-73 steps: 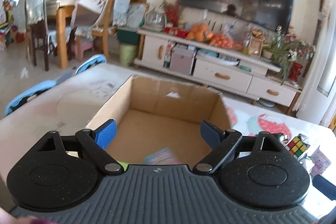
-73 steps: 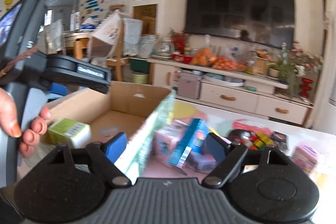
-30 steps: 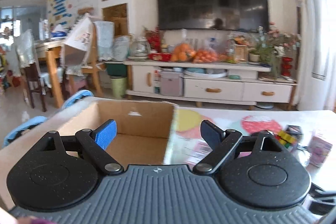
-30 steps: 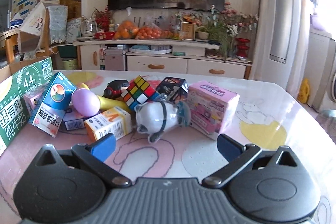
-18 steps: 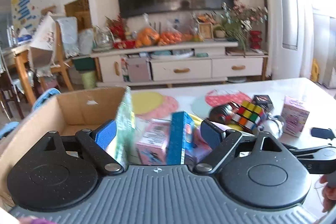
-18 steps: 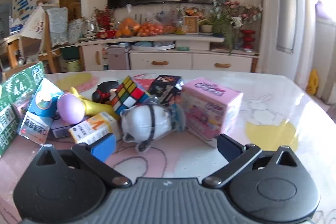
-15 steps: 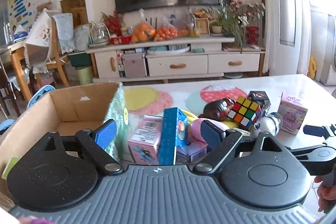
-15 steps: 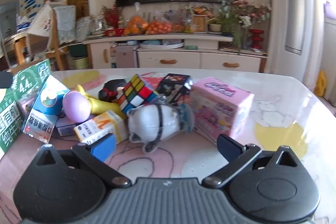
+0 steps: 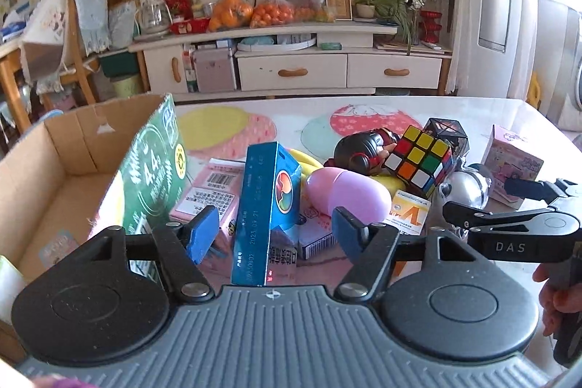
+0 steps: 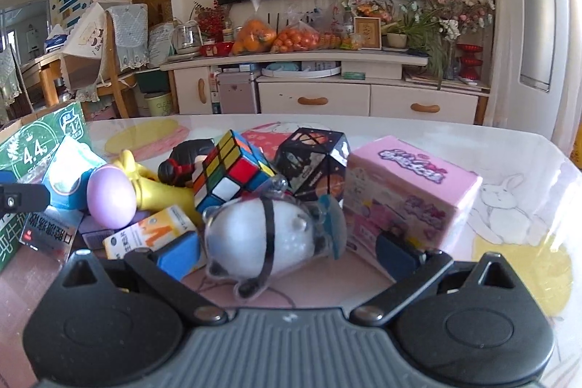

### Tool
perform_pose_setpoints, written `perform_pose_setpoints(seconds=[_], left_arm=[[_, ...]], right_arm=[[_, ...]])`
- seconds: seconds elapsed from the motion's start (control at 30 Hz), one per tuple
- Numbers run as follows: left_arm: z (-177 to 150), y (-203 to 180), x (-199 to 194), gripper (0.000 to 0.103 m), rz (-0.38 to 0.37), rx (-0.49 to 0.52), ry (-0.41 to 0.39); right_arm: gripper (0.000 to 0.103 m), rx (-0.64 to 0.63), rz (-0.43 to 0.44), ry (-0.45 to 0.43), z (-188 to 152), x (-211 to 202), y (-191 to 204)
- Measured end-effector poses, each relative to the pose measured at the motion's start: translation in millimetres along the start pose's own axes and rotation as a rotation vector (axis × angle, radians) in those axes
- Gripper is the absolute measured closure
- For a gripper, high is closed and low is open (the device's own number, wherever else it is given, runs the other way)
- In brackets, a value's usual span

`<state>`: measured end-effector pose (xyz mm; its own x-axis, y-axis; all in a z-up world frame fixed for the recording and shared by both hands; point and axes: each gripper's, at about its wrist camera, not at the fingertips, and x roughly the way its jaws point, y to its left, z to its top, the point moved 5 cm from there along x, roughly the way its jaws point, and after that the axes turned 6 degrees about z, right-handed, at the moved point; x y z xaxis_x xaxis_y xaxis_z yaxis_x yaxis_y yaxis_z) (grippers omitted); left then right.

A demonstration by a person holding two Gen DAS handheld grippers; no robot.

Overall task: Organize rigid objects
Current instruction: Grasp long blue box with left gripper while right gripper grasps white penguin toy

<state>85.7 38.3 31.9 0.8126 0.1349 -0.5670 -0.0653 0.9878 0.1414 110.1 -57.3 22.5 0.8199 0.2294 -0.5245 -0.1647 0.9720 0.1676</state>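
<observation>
From the left wrist view, the left gripper (image 9: 272,233) stands wide and empty, its blue pads either side of an upright blue carton (image 9: 267,206) that sits straight ahead between them without touching; this alignment suggests the carton is the next pick. Just to the left of the gripper lies the open cardboard box (image 9: 47,162), the likely destination, with a tall green milk carton (image 9: 152,170) leaning against its near wall. Ahead and to the right, the remaining items crowd together on the surface (image 9: 363,111): a purple egg (image 9: 345,188), a Rubik's cube (image 9: 418,155), a small orange-and-white box (image 9: 409,210) and a pink box (image 9: 514,166) far right. The bottom of the blue carton is cut off by the gripper body, and what lies in the cardboard box is only partly seen. From the right wrist view, the right gripper (image 10: 287,251) is likewise spread wide and holding nothing, framing a white panda-shaped toy (image 10: 269,239) directly ahead, seemingly lined up for a grasp. Whether the left pad touches the small orange-and-white box beside it cannot be told. Behind the toy, a black patterned cube (image 10: 314,166) is half hidden by it, and a dark figurine (image 10: 182,159) and yellow toy (image 10: 156,191) are mostly buried under the pile. At the far left edge the green carton is cropped.
</observation>
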Motion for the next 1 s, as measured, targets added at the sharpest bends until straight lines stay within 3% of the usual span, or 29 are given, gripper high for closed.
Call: perform_pose_setpoints(seconds=[0.3,0.43,0.53,0.87,1.0], left_arm=[[0.3,-3.8,7.6,0.024,0.008,-0.012,-0.025],[-3.3,-14.1,4.5,0.024,-0.052,0.003,-0.01],[-6.1,-17.6,2.3,0.024,-0.055,0.018,-0.019],[-8.5,-15.3,-6.4,0.018,-0.195,-0.092,-0.015],[-11.9,-3.1,-7.1,0.015,-0.152,-0.165,-0.018]], right_arm=[[0.001,0.008,0.047,0.033,4.0,18.0,-8.0],[0.001,0.019,0.065,0.046,4.5,20.6,-10.5],[0.001,0.011,0.068,0.055,4.7,20.2,-9.8],[0.001,-0.008,0.061,0.062,6.0,22.6,-8.7],[0.001,-0.01,0.059,0.065,5.9,23.0,-7.7]])
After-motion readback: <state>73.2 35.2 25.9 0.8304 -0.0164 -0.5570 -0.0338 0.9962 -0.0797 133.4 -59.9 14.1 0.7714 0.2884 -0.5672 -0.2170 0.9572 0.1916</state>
